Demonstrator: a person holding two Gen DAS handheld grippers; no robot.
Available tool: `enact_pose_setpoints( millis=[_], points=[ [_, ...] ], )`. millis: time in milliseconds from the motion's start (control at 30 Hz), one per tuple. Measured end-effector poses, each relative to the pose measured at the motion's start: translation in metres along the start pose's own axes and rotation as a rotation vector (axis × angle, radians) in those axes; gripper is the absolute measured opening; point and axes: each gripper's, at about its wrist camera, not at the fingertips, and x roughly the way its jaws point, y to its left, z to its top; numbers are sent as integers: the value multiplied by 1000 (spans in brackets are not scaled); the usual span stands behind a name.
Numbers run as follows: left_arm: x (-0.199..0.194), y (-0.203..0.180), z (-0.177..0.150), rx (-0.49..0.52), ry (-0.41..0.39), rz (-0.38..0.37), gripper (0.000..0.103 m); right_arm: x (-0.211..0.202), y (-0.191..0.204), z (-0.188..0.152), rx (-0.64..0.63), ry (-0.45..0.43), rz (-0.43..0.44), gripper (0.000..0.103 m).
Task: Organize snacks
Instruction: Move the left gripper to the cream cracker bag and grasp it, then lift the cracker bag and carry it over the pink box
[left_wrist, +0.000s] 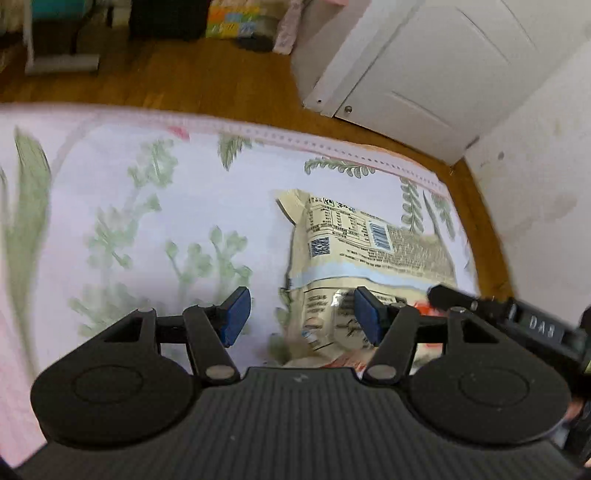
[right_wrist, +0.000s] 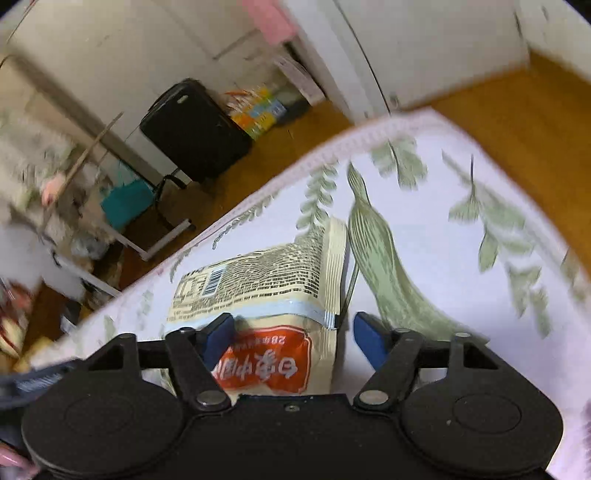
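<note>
A cream snack bag (left_wrist: 354, 251) with printed text, a barcode and a red label lies on a floral bedsheet (left_wrist: 147, 206). My left gripper (left_wrist: 303, 317) is open, just above the bag's near left end; its right pad overlaps the bag. The right gripper's black finger (left_wrist: 458, 301) shows at the bag's right side. In the right wrist view the same bag (right_wrist: 266, 291) lies between my right gripper's (right_wrist: 295, 338) open blue pads, red label nearest the camera; the pads are not closed on it.
The bed edge with pink trim (left_wrist: 332, 144) runs across, wooden floor (left_wrist: 207, 77) beyond. A white door (left_wrist: 424, 66) and wall stand at right. A black suitcase (right_wrist: 195, 129), colourful boxes (right_wrist: 255, 110) and a white rack (right_wrist: 155, 236) stand on the floor.
</note>
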Motion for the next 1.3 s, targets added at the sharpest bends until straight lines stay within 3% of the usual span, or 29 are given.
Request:
enact_pose_setpoints(
  millis=[100, 233, 500, 667, 800, 1033, 1300],
  points=[
    [14, 10, -4, -81, 6, -75, 61, 4, -5, -3, 64, 32, 51, 54],
    [16, 4, -9, -43, 51, -138, 54, 1, 4, -7, 20, 56, 69, 41],
    [-22, -1, -34, 48, 147, -132, 54, -26, 44, -25, -156, 139, -3, 43],
    [-58, 13, -65, 91, 233, -96, 54, -45, 67, -60, -239, 233, -10, 43],
    [-87, 22, -90, 104, 254, -79, 54, -59, 86, -94, -306, 286, -8, 43],
    [-158, 36, -115, 130, 203, -63, 54, -95, 125, -126, -383, 299, 31, 43],
    [-283, 81, -117, 146, 48, 1, 54, -123, 214, -153, -464, 305, 162, 44]
  ],
)
